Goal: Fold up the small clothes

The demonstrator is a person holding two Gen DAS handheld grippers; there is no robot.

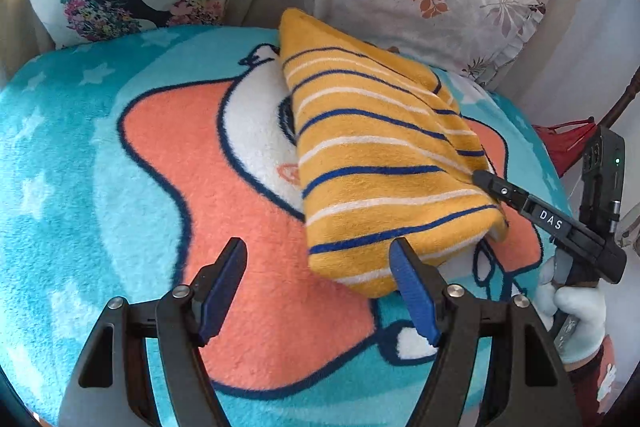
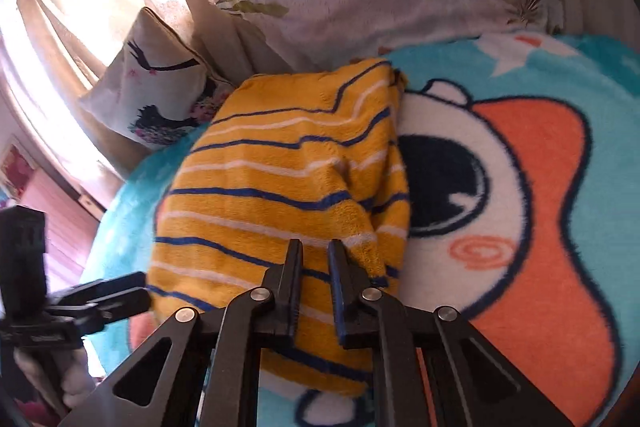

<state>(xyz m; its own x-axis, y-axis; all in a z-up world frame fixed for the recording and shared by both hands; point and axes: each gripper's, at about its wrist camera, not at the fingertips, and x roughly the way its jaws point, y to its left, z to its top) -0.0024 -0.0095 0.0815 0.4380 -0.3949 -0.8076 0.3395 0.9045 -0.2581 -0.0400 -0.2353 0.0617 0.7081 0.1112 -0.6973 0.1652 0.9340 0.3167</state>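
Left gripper (image 1: 318, 291) gaped empty beside the striped garment (image 1: 384, 163). Right gripper (image 2: 316, 259) was nearly clenched atop it, apparently pinching nothing. Best press the fold flat, keeping edges aligned.

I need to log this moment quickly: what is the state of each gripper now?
Left gripper: open, holding nothing.
Right gripper: nearly shut over the yellow striped garment; a grip cannot be told.
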